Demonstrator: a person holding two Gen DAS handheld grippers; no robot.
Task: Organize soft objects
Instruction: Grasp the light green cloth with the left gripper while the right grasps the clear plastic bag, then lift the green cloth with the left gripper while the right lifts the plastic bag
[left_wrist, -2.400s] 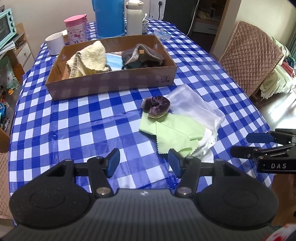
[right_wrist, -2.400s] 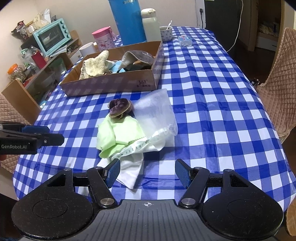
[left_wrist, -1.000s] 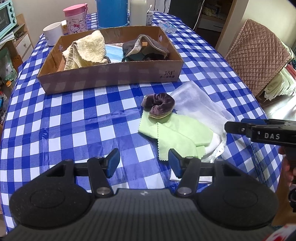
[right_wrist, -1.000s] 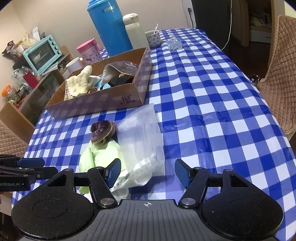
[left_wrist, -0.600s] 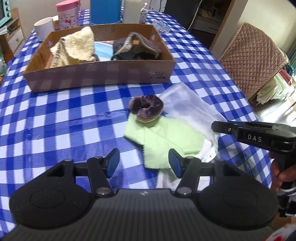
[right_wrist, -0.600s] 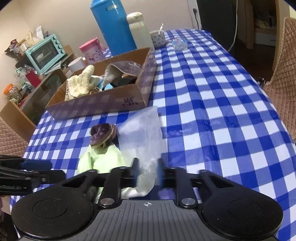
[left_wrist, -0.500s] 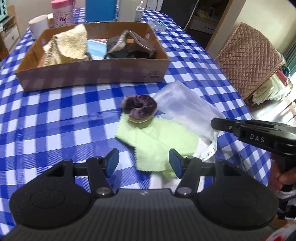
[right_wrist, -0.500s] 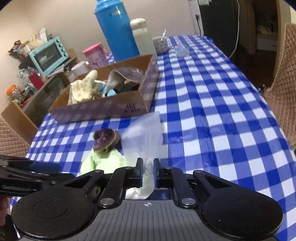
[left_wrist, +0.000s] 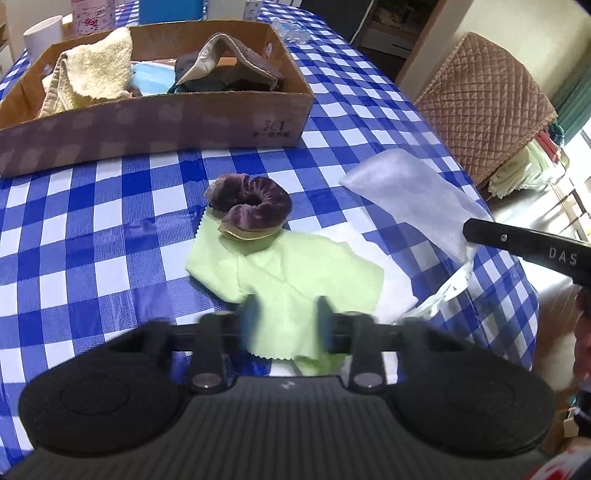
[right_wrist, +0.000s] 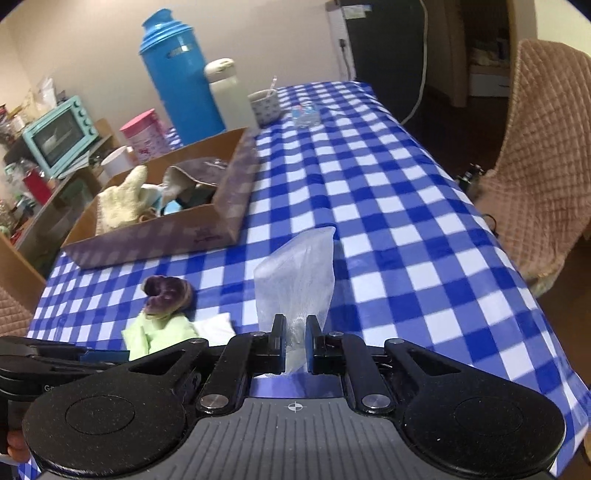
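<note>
Since a second ago the left gripper (left_wrist: 284, 325) has dropped over the green cloth (left_wrist: 291, 280), its jaws just closing around it, pads blurred. The right gripper (right_wrist: 295, 345) has pinched the clear bag (right_wrist: 299, 273) and lifted its near end off the checked tablecloth (right_wrist: 388, 221); the cardboard box (right_wrist: 155, 240) sits left, a quilted chair (right_wrist: 543, 184) right.

The side of the right gripper (left_wrist: 476, 230) carries the white letters "DAS". The front wall of the cardboard box (left_wrist: 155, 122), near its right corner, bears a printed mark that looks like "361" with smaller print below it, too small to read. Nothing else is legible.
</note>
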